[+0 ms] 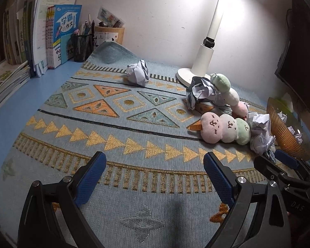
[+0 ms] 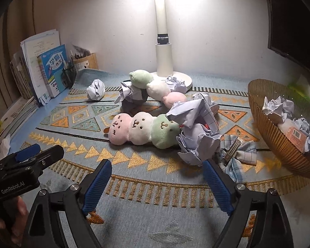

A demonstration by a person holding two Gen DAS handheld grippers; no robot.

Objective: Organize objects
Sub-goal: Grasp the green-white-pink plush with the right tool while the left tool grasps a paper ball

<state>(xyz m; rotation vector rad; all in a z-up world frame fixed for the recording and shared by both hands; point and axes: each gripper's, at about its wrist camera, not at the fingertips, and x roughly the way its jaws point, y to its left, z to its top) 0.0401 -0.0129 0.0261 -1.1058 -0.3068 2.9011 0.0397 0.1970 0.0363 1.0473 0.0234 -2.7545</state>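
Both grippers, left (image 1: 155,177) and right (image 2: 157,186), hover with fingers apart and empty. Next, I think, the right takes the crumpled paper (image 2: 198,144) at one o'clock to the basket (image 2: 264,130).

Desk under lamplight: the left gripper (image 1: 154,177) hangs at six o'clock over a patterned mat (image 1: 122,124), jaws wide, nothing between them. At three o'clock lie two plush skewers (three balls each), the nearer (image 1: 226,129) pink, white and green, the farther (image 1: 229,93) behind it, both amid crumpled paper (image 1: 260,132). A lone paper ball (image 1: 138,73) sits toward twelve. The lamp (image 1: 204,60) stands at one o'clock, books (image 1: 60,35) at ten, a ribbed bowl (image 1: 283,132) at four, above the right gripper (image 1: 279,163).
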